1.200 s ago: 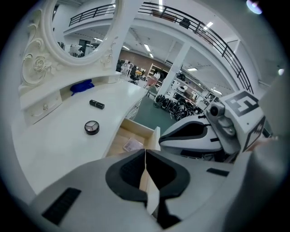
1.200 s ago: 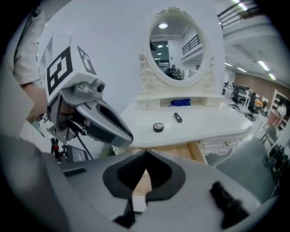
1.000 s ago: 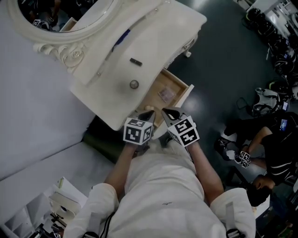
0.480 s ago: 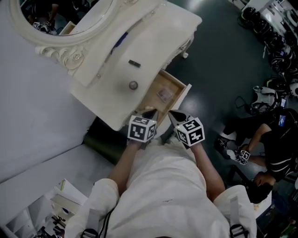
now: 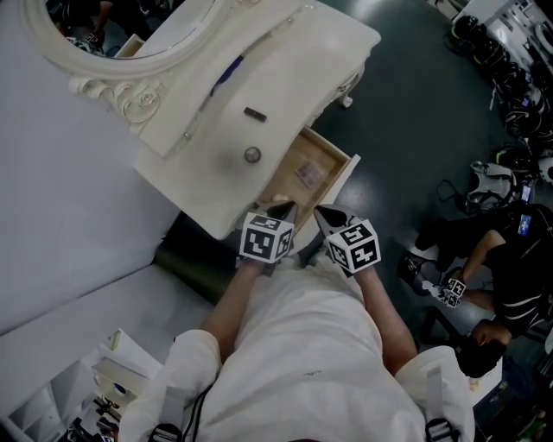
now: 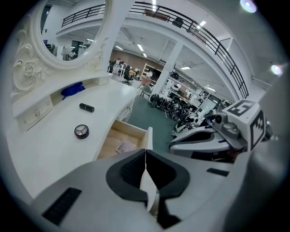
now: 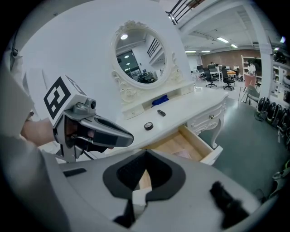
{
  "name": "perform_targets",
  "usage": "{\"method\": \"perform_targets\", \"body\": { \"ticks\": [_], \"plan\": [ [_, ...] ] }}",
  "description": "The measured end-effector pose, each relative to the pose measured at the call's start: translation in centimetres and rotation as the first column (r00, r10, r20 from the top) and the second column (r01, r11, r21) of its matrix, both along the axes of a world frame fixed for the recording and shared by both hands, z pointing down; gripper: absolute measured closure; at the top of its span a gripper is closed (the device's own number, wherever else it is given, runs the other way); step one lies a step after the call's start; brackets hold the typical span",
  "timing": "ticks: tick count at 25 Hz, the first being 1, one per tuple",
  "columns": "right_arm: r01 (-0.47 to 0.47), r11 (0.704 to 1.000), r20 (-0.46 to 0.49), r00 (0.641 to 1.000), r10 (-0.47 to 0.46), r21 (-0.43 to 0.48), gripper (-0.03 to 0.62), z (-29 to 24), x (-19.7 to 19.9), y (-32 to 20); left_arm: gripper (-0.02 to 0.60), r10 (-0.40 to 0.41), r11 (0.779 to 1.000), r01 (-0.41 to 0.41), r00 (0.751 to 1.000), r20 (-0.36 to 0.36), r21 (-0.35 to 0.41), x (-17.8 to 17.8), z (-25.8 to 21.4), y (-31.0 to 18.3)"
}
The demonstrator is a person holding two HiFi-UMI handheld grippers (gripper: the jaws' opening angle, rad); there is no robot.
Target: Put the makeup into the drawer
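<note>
Makeup lies on the white surface (image 5: 207, 177): a round compact (image 5: 251, 155) near the front edge, just beside the open drawer (image 5: 330, 147), and a black tube (image 5: 254, 114) farther back toward the mirror (image 5: 130, 26). Side by side off the drawer's near corner, the left claw (image 5: 281, 209) and right claw (image 5: 322, 212) are each closed tight on nothing.
</note>
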State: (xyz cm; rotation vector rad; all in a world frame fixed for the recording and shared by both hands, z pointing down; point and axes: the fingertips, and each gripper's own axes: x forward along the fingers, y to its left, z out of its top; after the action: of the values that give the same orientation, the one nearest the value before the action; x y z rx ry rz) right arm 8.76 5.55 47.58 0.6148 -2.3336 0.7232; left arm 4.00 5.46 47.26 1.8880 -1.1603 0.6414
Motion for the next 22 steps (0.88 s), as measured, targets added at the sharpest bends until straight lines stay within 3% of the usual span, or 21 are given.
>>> {"method": "perform_targets", "body": {
  "ticks": [12, 22],
  "plan": [
    [0.046, 0.999, -0.040, 0.998, -0.047, -0.005, 0.580, 1.3, -3.5, 0.7, 0.571, -0.067, 0.998, 0.067, 0.997, -0.030, -0.009, -3.8, 0.2, 1.3],
    [0.130, 0.991, -0.099, 0.987, -0.129, 0.007, 0.572, 3.6, -10.7, -3.0, 0.571, -0.129, 0.991, 0.128, 0.990, -0.049, -0.034, -10.1, 1.8, 1.7]
  ]
}}
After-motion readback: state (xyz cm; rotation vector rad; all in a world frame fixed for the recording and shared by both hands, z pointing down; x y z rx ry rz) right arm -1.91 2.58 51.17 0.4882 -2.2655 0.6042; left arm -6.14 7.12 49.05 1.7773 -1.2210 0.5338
